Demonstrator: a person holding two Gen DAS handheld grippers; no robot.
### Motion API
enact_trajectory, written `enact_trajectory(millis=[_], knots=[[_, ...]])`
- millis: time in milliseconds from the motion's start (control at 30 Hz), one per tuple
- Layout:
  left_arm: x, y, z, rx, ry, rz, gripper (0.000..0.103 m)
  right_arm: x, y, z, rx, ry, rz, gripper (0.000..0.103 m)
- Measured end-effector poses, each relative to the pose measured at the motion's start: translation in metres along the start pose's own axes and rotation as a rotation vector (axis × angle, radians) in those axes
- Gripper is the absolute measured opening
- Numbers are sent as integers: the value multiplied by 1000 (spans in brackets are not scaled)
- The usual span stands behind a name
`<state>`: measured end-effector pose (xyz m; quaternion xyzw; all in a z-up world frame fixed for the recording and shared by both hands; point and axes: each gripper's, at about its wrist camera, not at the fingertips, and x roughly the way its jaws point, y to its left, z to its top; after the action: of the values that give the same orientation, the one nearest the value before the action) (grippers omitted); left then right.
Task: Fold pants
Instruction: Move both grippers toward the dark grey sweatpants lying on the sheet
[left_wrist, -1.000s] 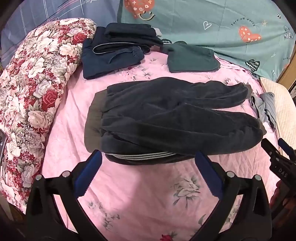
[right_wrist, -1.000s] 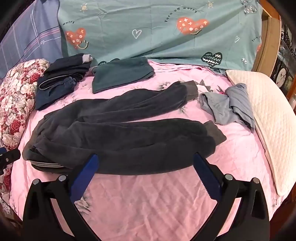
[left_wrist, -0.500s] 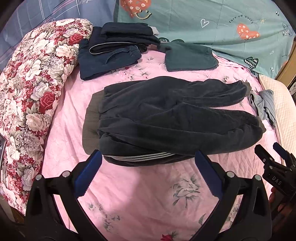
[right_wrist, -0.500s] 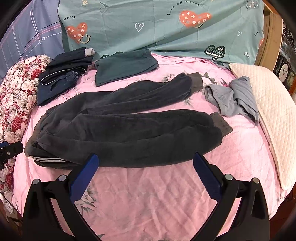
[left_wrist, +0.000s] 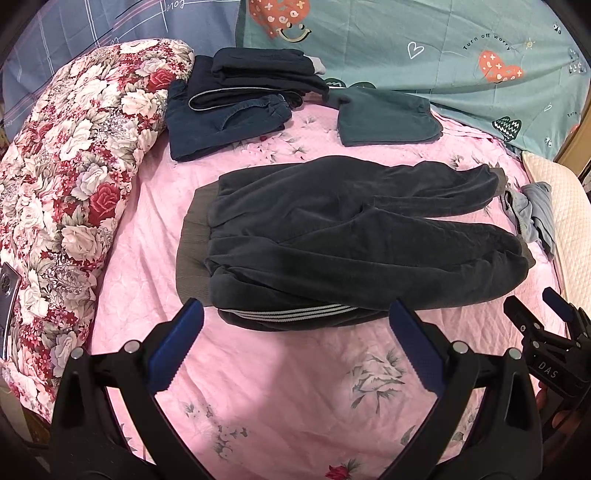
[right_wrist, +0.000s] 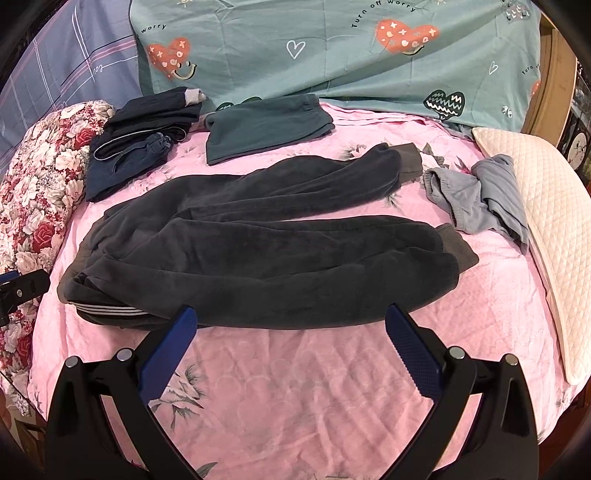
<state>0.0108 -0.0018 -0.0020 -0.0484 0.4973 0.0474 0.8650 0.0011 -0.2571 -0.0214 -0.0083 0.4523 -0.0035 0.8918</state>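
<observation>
Dark grey fleece pants lie spread on the pink bedsheet, waistband to the left, both legs stretched to the right with ribbed cuffs. A dark striped garment peeks out from under their near edge. My left gripper hovers open just in front of the waist end, holding nothing. Over the sheet before the near leg, my right gripper is open too. Each gripper shows at the edge of the other's view.
Folded dark clothes and a folded green garment lie at the back. A crumpled grey garment sits beside the cuffs. A floral quilt lines the left, a cream pad the right.
Both views have pulled back and shifted slightly, so the pants sit a little higher in frame. The pants have not moved and both grippers stay open.
</observation>
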Motion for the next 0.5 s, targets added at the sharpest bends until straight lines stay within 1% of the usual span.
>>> enact_trajectory(millis=[300,500], knots=[[-9,1,0,9,-21,11,101,1,2,-1,-2,-2,4,102],[-8,1,-1,6,-17,16,101,5,2,-4,7,9,-2,102]])
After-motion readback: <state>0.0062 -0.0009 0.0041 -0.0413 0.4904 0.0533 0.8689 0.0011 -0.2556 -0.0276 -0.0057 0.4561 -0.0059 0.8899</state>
